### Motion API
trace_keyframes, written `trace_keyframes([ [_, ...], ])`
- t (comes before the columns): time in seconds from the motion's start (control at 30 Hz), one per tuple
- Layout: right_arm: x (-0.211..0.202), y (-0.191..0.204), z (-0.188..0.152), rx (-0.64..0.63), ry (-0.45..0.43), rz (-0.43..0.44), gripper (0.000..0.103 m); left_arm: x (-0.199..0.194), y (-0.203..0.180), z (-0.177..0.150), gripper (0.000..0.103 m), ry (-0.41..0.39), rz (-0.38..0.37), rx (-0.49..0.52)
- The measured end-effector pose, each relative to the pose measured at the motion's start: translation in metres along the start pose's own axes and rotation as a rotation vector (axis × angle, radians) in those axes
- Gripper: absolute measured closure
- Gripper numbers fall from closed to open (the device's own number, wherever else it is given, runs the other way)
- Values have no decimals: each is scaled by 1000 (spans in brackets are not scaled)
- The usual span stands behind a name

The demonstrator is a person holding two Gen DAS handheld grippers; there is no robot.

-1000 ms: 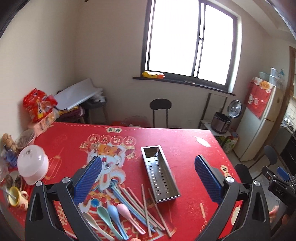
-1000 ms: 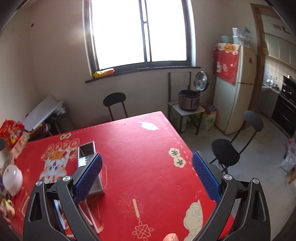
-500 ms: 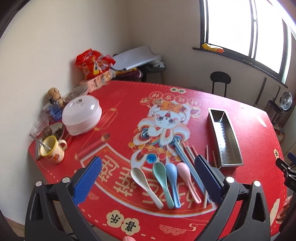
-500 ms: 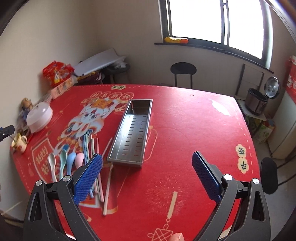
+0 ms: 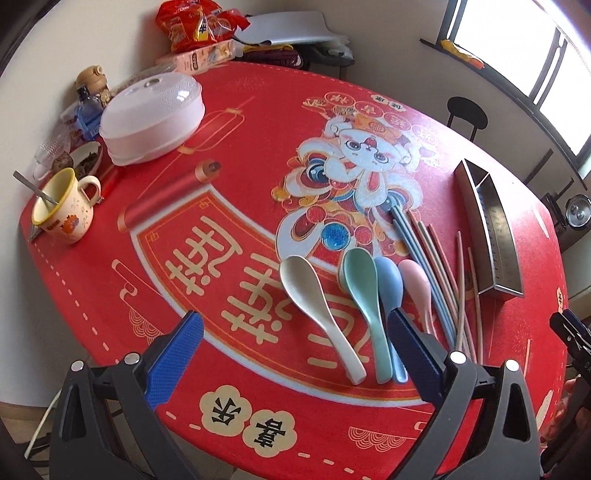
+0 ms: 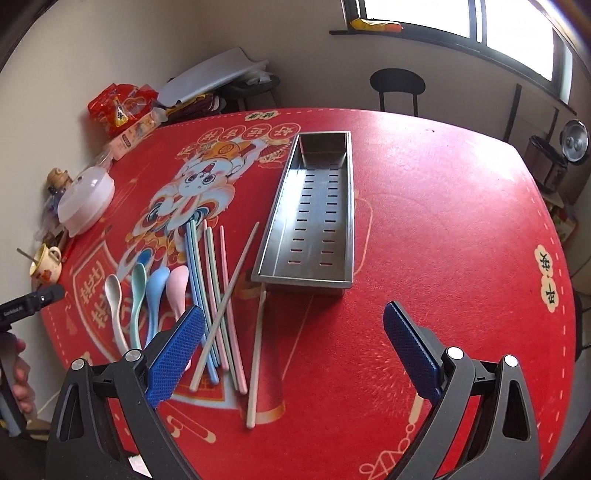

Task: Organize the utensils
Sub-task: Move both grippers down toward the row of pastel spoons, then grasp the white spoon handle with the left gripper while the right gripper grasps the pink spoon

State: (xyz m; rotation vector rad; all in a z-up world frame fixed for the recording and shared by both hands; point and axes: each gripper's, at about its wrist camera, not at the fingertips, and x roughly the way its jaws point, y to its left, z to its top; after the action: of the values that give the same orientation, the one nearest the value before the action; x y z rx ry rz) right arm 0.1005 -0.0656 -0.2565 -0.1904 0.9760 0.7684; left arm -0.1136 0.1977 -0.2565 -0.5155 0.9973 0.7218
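Note:
Several plastic spoons lie side by side on the red tablecloth: white (image 5: 320, 308), green (image 5: 365, 295), blue (image 5: 388, 285) and pink (image 5: 417, 282); they also show in the right wrist view (image 6: 155, 291). Several pastel chopsticks (image 6: 218, 295) lie loose to their right. An empty slotted steel tray (image 6: 314, 218) stands right of the chopsticks, also in the left wrist view (image 5: 493, 225). My left gripper (image 5: 293, 363) is open above the spoon handles. My right gripper (image 6: 293, 347) is open near the tray's near end.
At the table's left edge stand a white domed food cover (image 5: 153, 116), a mug with a spoon (image 5: 62, 205), small dishes and snack packets (image 5: 195, 22). A black stool (image 6: 397, 86) stands beyond the table. A rice cooker (image 6: 554, 155) sits at the right.
Both grippers have tilted down and moved closer to the table, so the spoons, chopsticks and tray now fill the views. Nothing on the table has moved.

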Motion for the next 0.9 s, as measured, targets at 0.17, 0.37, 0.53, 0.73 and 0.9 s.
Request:
trace_keyframes([
  [0.17, 29, 9, -10, 10, 73, -19, 9, 33, 12, -6, 17, 73, -48, -16],
  [0.37, 48, 17, -16, 24, 118, -33, 9, 51, 21, -10, 28, 122, -127, -51],
  [0.53, 49, 30, -12, 15, 117, -9, 9, 55, 24, -10, 40, 135, -205, -77],
  [0.73, 61, 49, -13, -22, 146, 37, 9, 62, 19, -13, 60, 165, -305, -82],
  [0.9, 71, 66, -16, -60, 182, 68, 9, 69, 14, -16, 72, 188, -347, -86],
])
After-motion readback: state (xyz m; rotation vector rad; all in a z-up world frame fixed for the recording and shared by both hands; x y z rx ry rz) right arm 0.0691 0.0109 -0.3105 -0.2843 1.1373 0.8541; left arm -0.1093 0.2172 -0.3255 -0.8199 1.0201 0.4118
